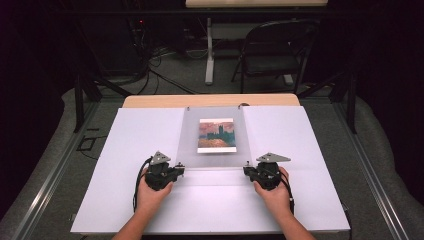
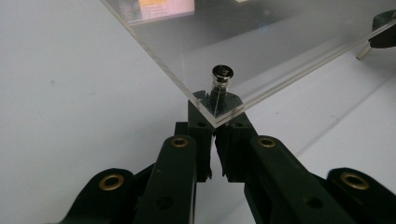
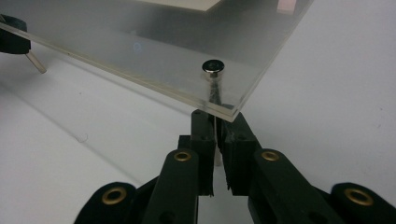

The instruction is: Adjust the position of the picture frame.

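While held at both near corners, acrylic sheet [image 1: 215,137] (clear) above closed jaws.

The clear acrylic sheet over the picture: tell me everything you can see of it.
The clear acrylic sheet is a transparent, slightly frosted rectangle lying over a small landscape picture on the white board. Metal studs pass through its near corners. The left tongs and right tongs are each shut at a near corner, which sits raised above the board.
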`<state>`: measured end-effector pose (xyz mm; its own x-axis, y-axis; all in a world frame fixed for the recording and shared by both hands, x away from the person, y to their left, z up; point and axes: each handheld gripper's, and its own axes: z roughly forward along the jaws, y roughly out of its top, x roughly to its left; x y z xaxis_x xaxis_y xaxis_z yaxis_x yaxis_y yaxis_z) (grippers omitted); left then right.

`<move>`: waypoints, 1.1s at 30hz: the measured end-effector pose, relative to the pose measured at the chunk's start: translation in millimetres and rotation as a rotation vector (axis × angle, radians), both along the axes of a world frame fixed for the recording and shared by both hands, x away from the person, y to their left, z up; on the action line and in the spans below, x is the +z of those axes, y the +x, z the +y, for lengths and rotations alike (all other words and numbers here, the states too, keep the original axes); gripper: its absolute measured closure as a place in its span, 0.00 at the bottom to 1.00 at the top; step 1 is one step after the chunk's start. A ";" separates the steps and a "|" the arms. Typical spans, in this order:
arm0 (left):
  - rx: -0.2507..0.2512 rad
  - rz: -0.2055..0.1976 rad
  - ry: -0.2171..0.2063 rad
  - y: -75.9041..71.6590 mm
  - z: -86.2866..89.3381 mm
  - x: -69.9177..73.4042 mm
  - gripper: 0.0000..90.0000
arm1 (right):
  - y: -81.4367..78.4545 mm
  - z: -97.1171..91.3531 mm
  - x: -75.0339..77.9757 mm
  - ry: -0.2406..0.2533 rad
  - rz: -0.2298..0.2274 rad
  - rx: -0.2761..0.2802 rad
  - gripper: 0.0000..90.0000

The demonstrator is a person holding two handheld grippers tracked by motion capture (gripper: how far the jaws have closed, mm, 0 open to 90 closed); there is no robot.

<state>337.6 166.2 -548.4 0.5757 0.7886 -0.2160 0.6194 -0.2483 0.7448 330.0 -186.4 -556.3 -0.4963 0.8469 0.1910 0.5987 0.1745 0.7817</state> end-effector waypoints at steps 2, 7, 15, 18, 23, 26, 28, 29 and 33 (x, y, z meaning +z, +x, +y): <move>0.000 0.001 -0.008 0.3 0.7 -0.6 0.93 | 0.1 -0.2 -0.8 0.005 0.000 -0.002 0.93; 0.003 0.005 -0.019 0.5 1.7 -1.3 0.92 | 0.9 -2.0 -1.9 0.032 0.012 -0.007 0.92; 0.018 0.006 -0.049 0.8 4.5 -1.8 0.84 | 2.1 -7.3 -3.0 0.078 0.037 -0.014 0.86; 0.007 0.023 -0.055 0.4 5.2 -1.3 0.79 | 2.2 -9.7 -2.9 0.083 0.043 -0.014 0.83; 0.000 0.031 -0.057 -1.9 4.4 -1.1 0.72 | -0.5 -12.0 -0.5 0.080 0.039 -0.016 0.81; -0.013 0.021 -0.056 -4.3 5.0 0.2 0.67 | -2.9 -13.8 1.7 0.076 0.032 -0.014 0.79; -0.011 0.020 -0.069 -6.9 6.2 1.4 0.65 | -5.2 -16.5 3.7 0.076 0.029 -0.016 0.78; -0.011 0.020 -0.069 -6.9 6.2 1.4 0.65 | -5.4 -17.3 3.8 0.077 0.025 -0.015 0.78; -0.013 0.025 -0.071 -7.8 7.0 2.1 0.62 | -6.3 -18.1 4.6 0.083 0.024 -0.015 0.78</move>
<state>329.8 173.2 -546.3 0.5796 0.7634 -0.2851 0.6349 -0.2037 0.7453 323.7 -204.5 -551.8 -0.4782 0.8348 0.2729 0.6195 0.1003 0.7786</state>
